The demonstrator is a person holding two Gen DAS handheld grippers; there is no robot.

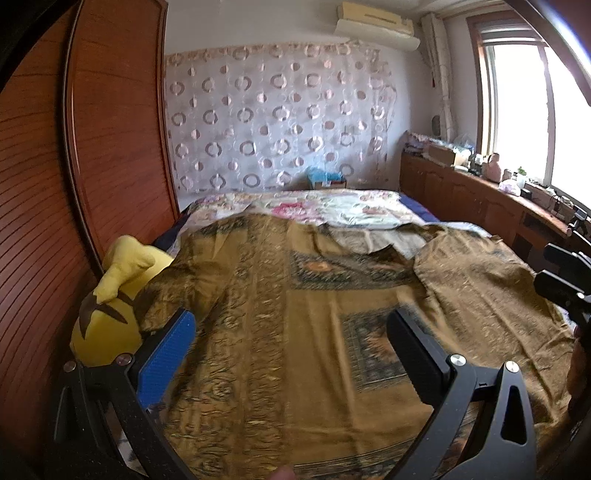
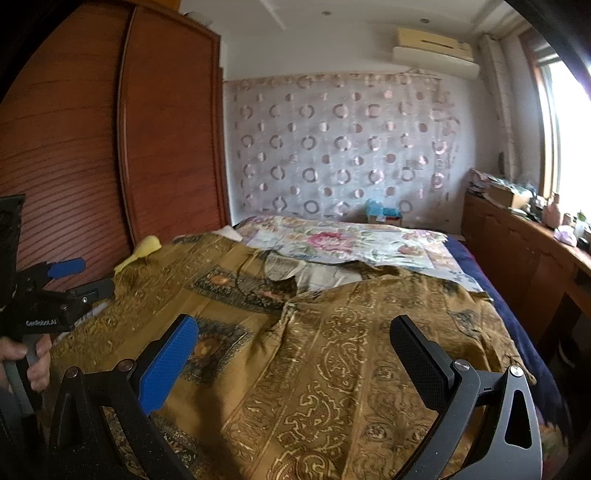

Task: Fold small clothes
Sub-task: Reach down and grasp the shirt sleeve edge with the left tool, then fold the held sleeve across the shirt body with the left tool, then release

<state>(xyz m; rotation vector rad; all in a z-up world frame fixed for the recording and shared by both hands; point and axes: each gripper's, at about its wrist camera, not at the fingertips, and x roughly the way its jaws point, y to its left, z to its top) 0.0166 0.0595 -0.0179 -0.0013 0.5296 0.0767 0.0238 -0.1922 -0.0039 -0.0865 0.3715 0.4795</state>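
Mustard-gold fabric, printed with dark paisley bands and medallion panels, covered most of the bed: a patterned shirt [image 1: 295, 314] lay spread flat, collar toward the far wall, with one sleeve reaching out on the window side. Beyond its collar a floral quilt [image 1: 332, 206] covered the far end of the bed, and a dark blue sheet [image 2: 517, 317] showed along the window-side edge.

The left gripper [image 1: 291, 328] hovered over the near part of the shirt with its blue and black fingers spread wide apart and nothing between them. The right gripper [image 2: 295, 332] was likewise opened wide over the shirt's front, empty. In the right wrist view the left gripper appeared at the left edge, held by a hand [image 2: 33, 363] on its handle.

A yellow plush toy [image 1: 110, 306] sat at the shirt's wardrobe-side edge, against the reddish wooden wardrobe [image 1: 110, 129]. A curtain with ring motifs [image 1: 277, 118] hung on the far wall below an air conditioner [image 1: 376, 26]. A low wooden cabinet [image 1: 461, 192] cluttered with small items ran under the bright window [image 1: 517, 110].
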